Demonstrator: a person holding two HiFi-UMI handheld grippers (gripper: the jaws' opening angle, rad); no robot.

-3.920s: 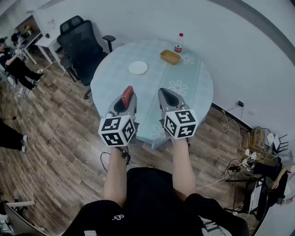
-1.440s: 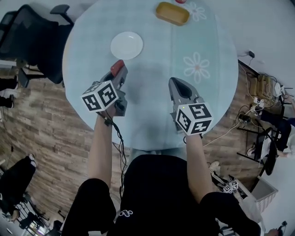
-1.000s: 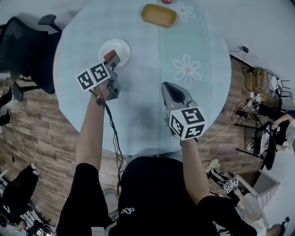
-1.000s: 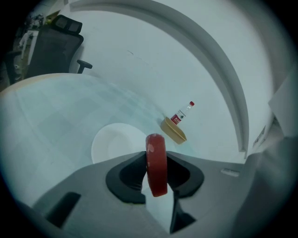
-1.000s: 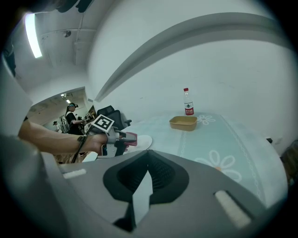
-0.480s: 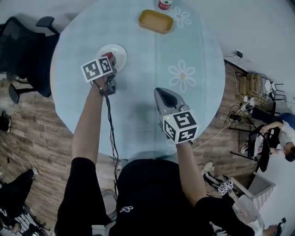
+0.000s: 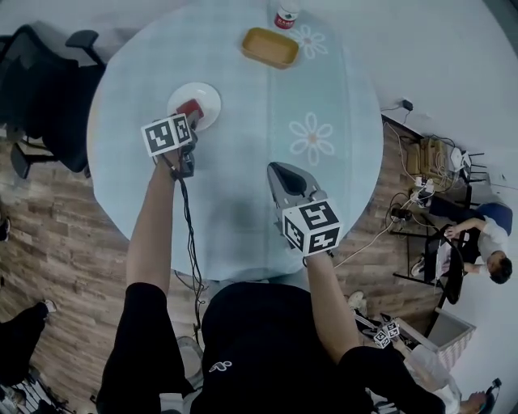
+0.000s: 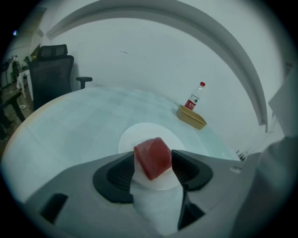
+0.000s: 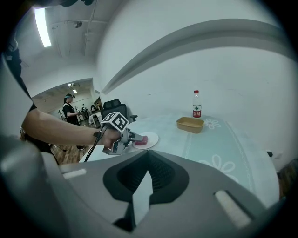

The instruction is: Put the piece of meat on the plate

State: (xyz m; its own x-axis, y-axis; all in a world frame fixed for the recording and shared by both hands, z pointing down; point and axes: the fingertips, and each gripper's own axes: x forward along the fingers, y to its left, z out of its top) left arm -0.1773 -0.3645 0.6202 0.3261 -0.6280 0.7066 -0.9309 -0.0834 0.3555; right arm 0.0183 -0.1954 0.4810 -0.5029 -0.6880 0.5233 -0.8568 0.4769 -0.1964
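The red piece of meat [image 7: 191,107] lies on the white plate [image 7: 207,95] at the far left of the round table. My left gripper [image 7: 188,120] reaches over the plate's near edge, and its jaws are opening. In the left gripper view the meat [image 8: 152,157] sits between the two dark pads [image 8: 122,174] with the plate [image 8: 144,134] beneath it, and the pads do not press on it. My right gripper [image 7: 280,171] hangs over the table's near middle, shut and empty, and its tips meet in the right gripper view [image 9: 148,153].
A yellow tray [image 7: 269,47] and a red-labelled bottle [image 7: 284,14] stand at the table's far edge. A black office chair [image 7: 40,89] is off the table's left side. Cables [image 7: 417,194] and a seated person [image 7: 484,257] are on the right.
My left gripper carried the meat forward and left to the plate, sank toward it, and its jaws have spread apart. The right gripper has stayed almost still.
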